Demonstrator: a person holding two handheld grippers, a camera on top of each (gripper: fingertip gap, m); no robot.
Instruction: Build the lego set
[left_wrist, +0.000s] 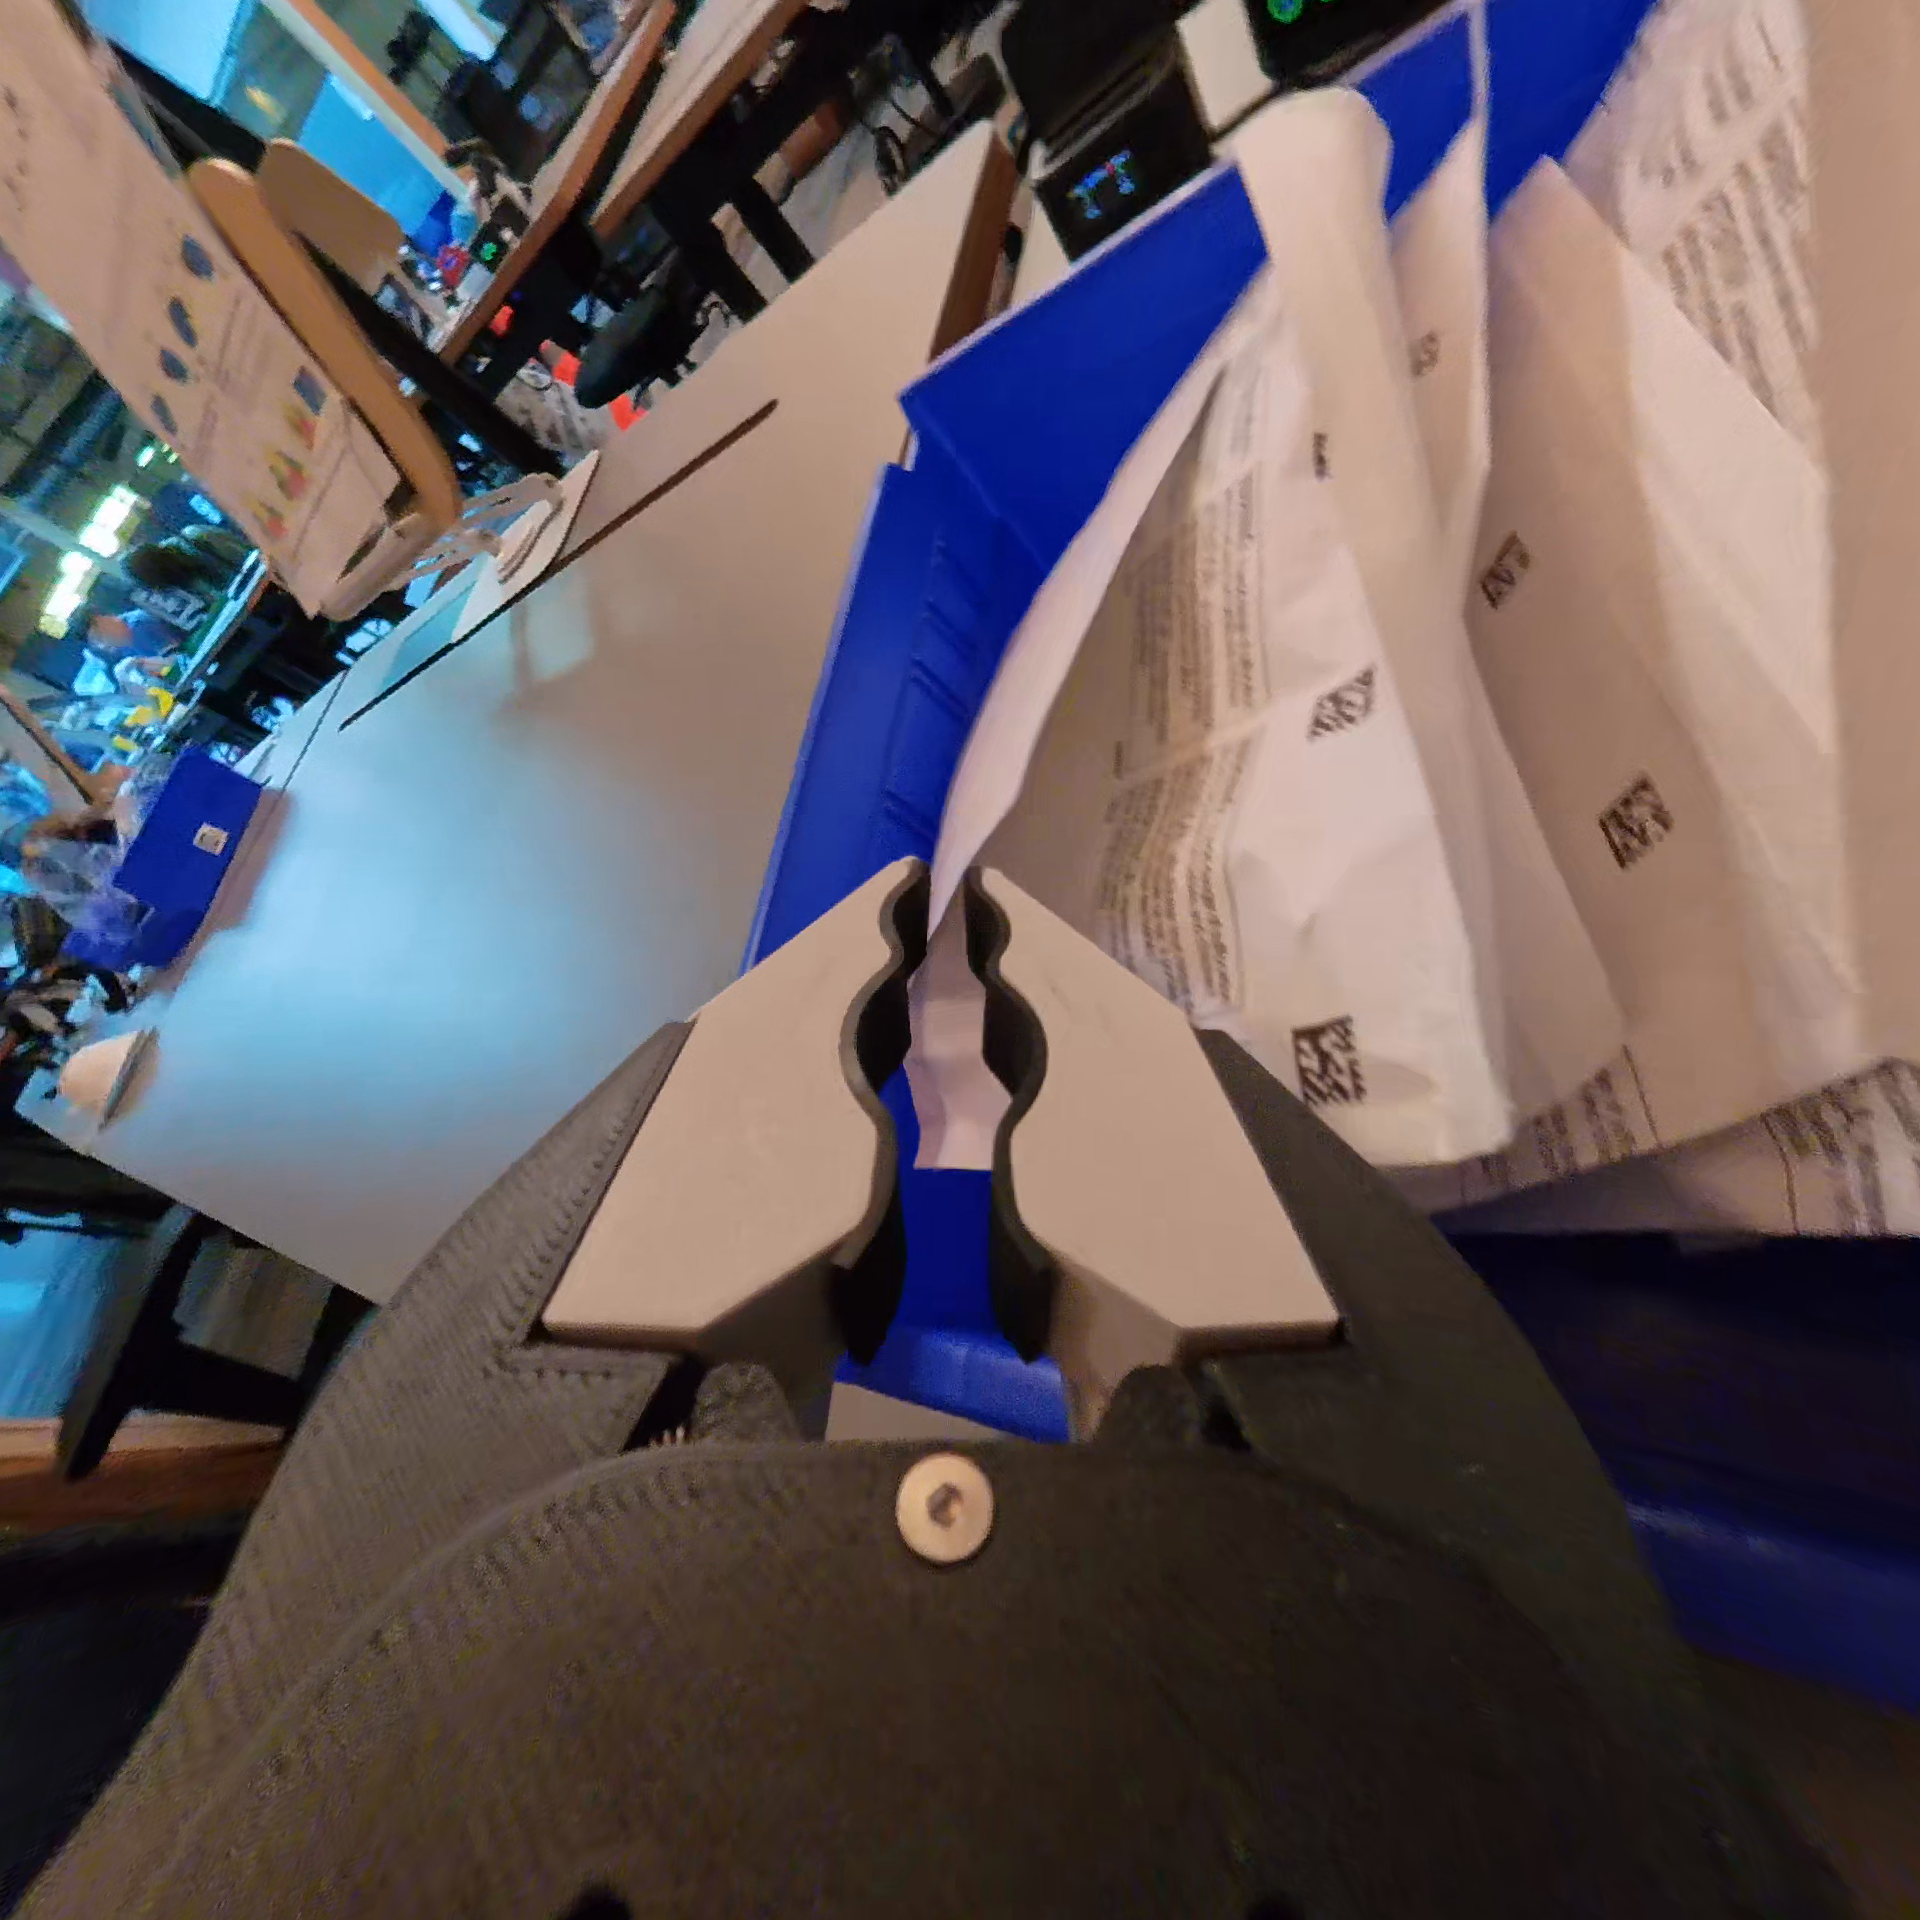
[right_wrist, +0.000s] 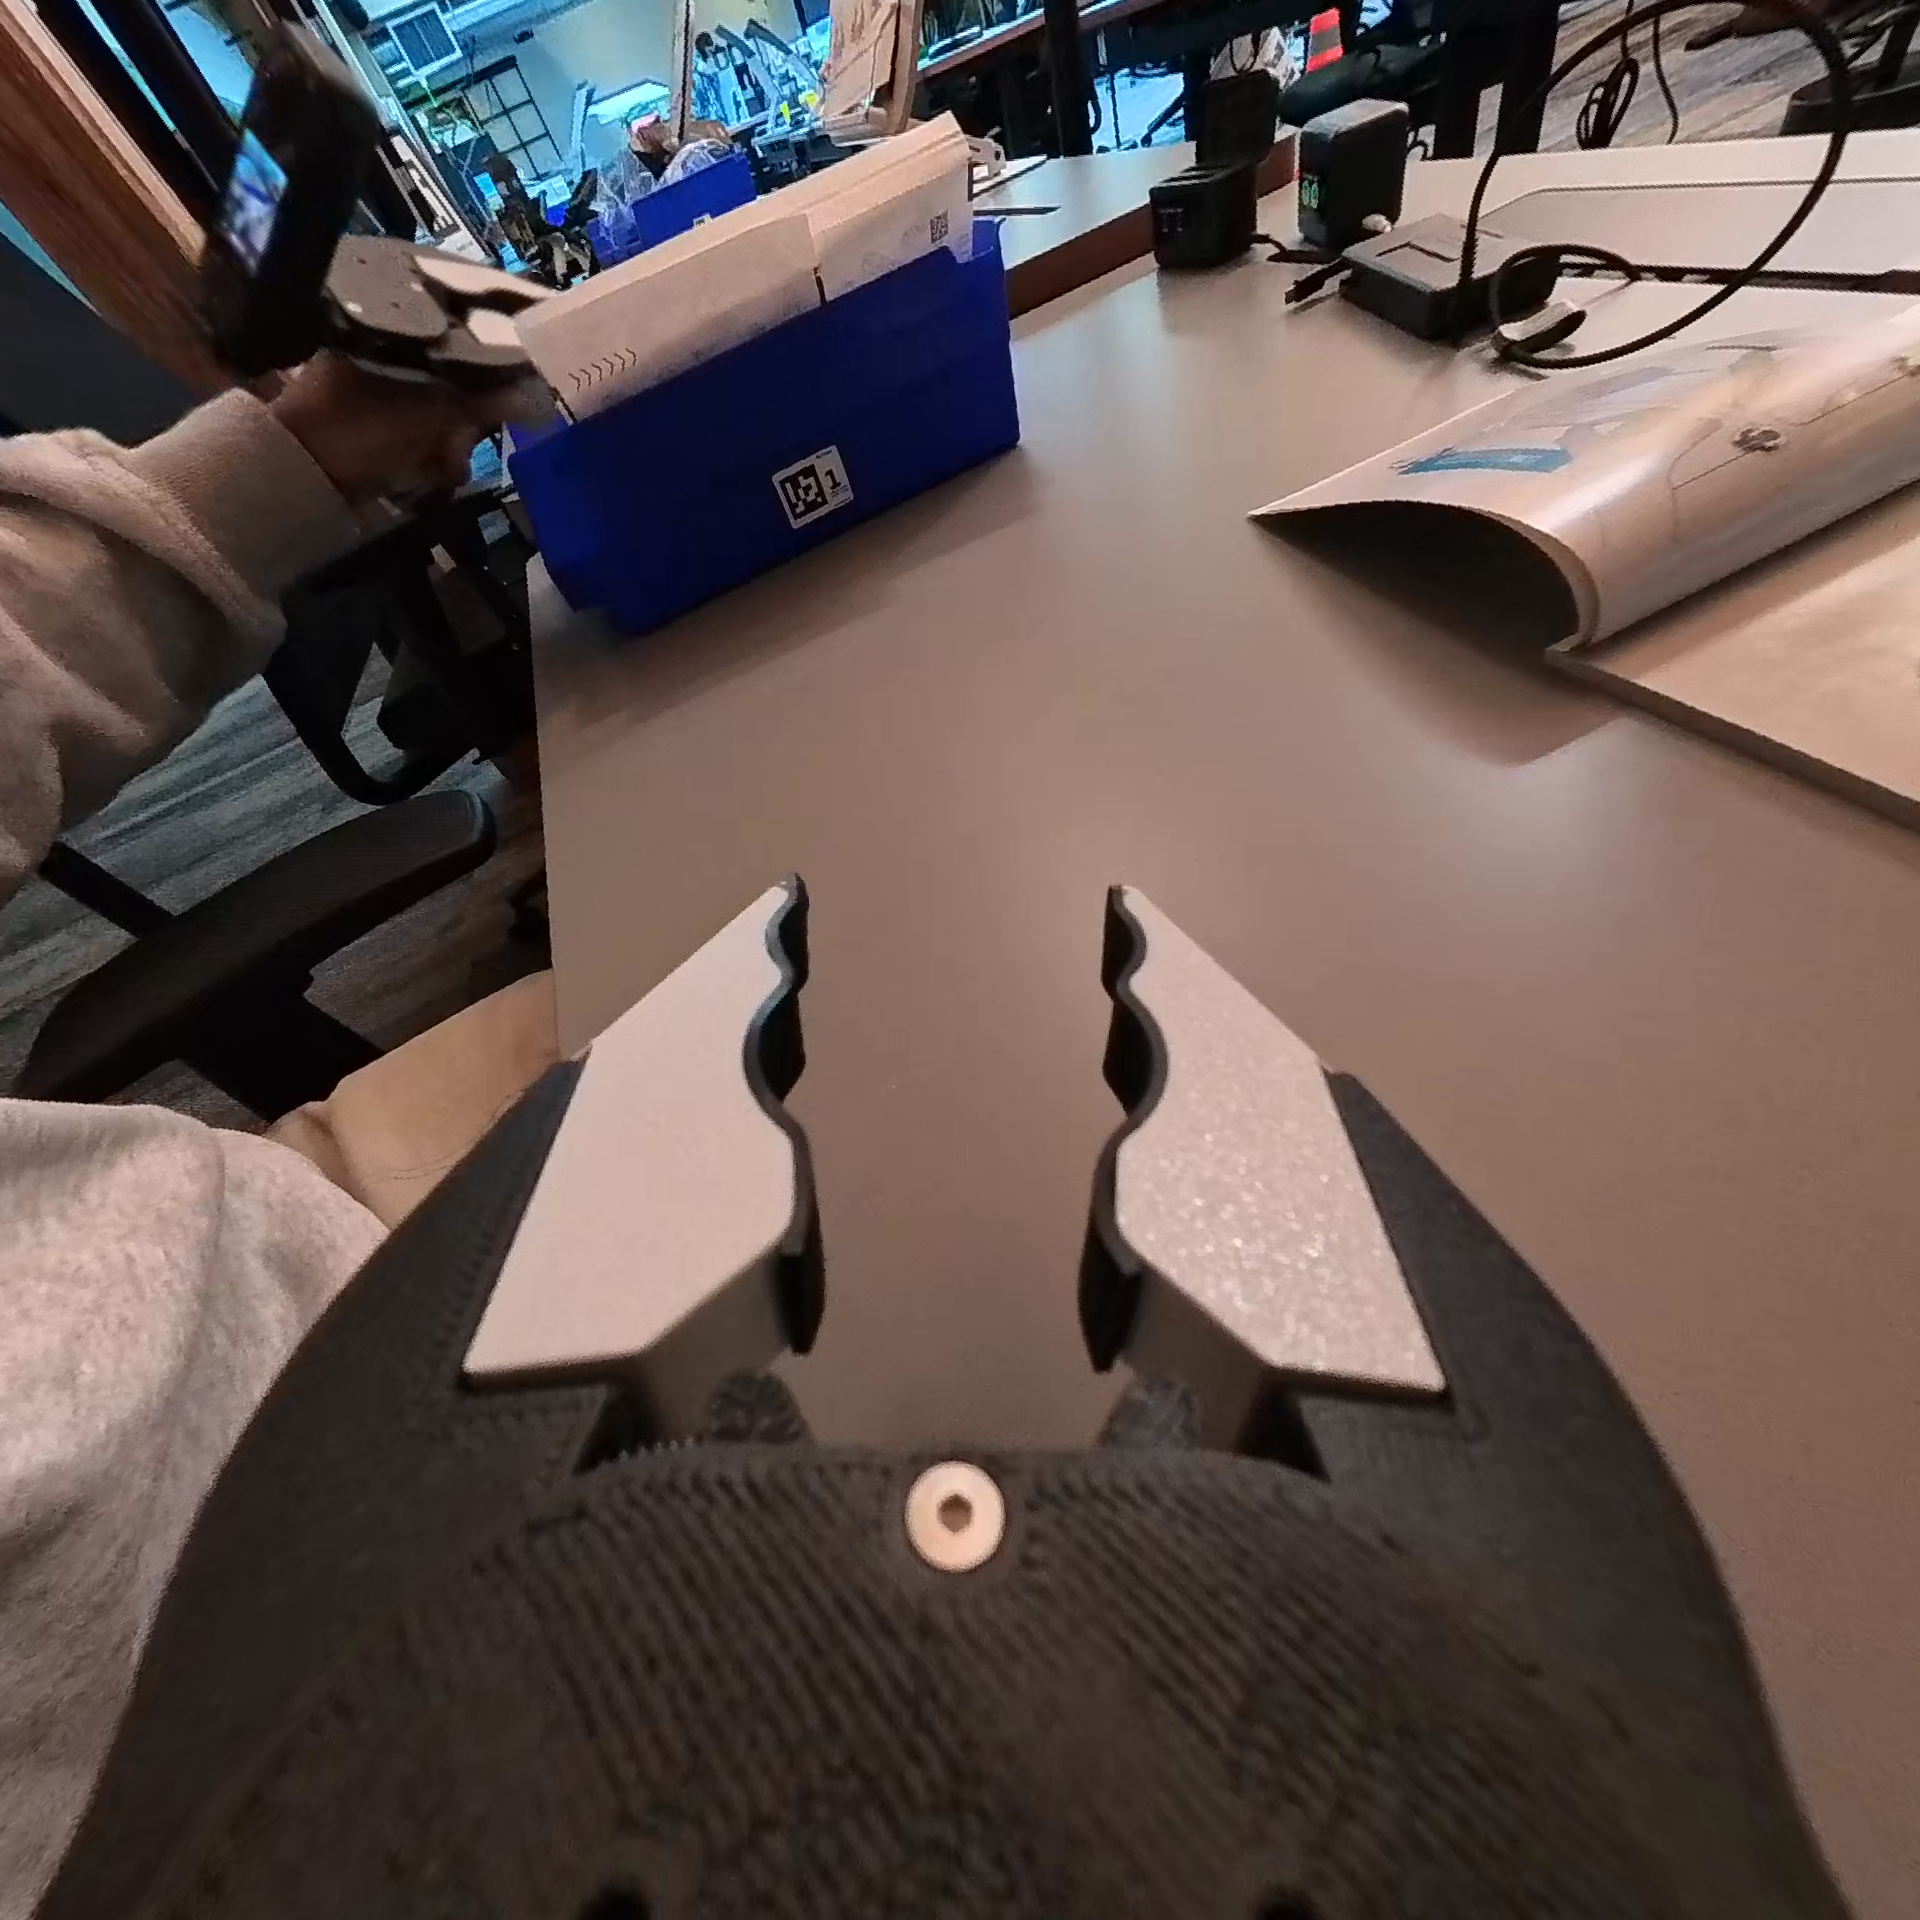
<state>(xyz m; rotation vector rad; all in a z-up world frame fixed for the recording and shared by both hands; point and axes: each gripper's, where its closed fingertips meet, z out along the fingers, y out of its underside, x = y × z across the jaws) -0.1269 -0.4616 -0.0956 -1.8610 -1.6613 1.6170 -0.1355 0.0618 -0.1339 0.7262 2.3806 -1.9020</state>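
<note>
A blue bin (right_wrist: 790, 436) stands on the grey table and holds several white paper bags (right_wrist: 675, 301) with printed labels. In the left wrist view the same bin (left_wrist: 1081, 384) and bags (left_wrist: 1351, 727) fill the right side. My left gripper (left_wrist: 948, 894) is shut on the edge of the nearest white bag (left_wrist: 940, 1029) at the bin's end; it also shows in the right wrist view (right_wrist: 488, 327), held by a hand in a grey sleeve. My right gripper (right_wrist: 956, 904) is open and empty, low over the bare table, well in front of the bin.
An open instruction booklet (right_wrist: 1621, 468) lies at the right. Black chargers and cables (right_wrist: 1455, 260) sit at the back right. The table's left edge (right_wrist: 540, 727) drops to an office chair (right_wrist: 260, 883). A wooden stand with a printed sheet (left_wrist: 239, 353) stands far left. The gap from one gripper's tips to the other's is roughly 55 cm.
</note>
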